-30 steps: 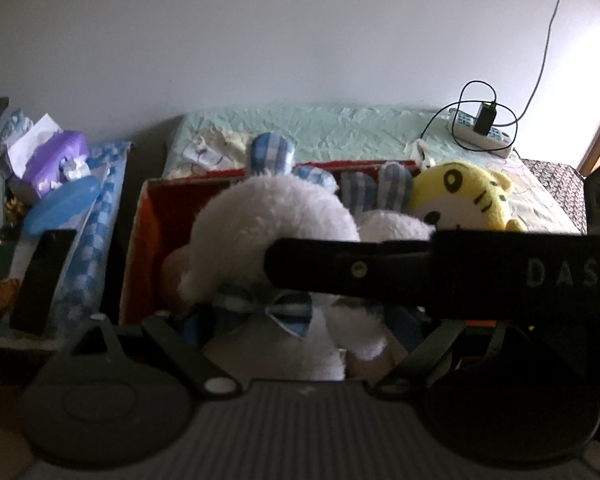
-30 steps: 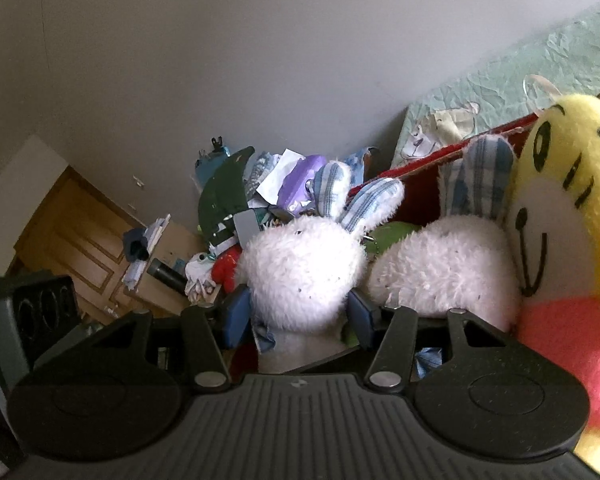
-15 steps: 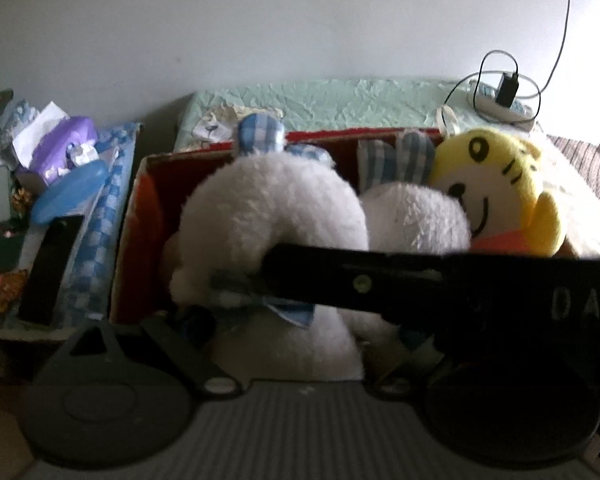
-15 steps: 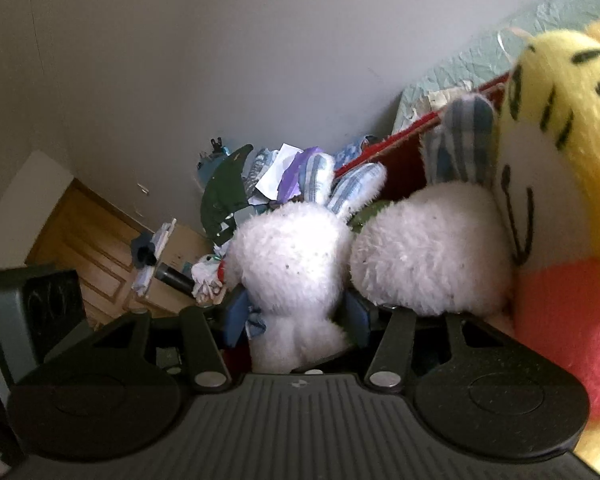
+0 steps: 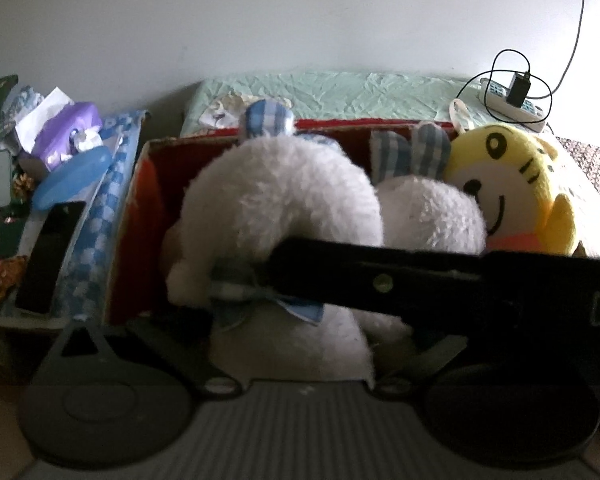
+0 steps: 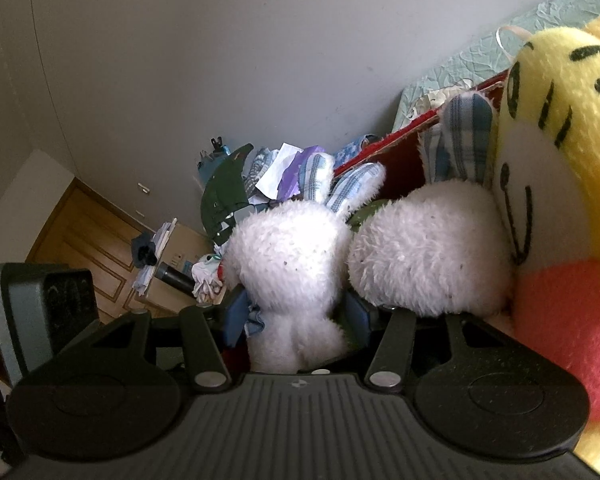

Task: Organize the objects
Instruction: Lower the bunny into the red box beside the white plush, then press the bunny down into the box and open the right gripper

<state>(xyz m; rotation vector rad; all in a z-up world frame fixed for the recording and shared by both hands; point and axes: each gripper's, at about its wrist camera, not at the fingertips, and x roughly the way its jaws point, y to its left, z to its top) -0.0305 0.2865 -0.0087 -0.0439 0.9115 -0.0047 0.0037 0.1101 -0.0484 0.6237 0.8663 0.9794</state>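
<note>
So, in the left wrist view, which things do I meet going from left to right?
Purple tissue pack → blue lid → red box → near white rabbit → second white rabbit → yellow tiger toy.

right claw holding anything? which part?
Right claw grips the near white plush rabbit at its neck, under the head. Left claw is opening around the same rabbit, not gripping it.
</note>
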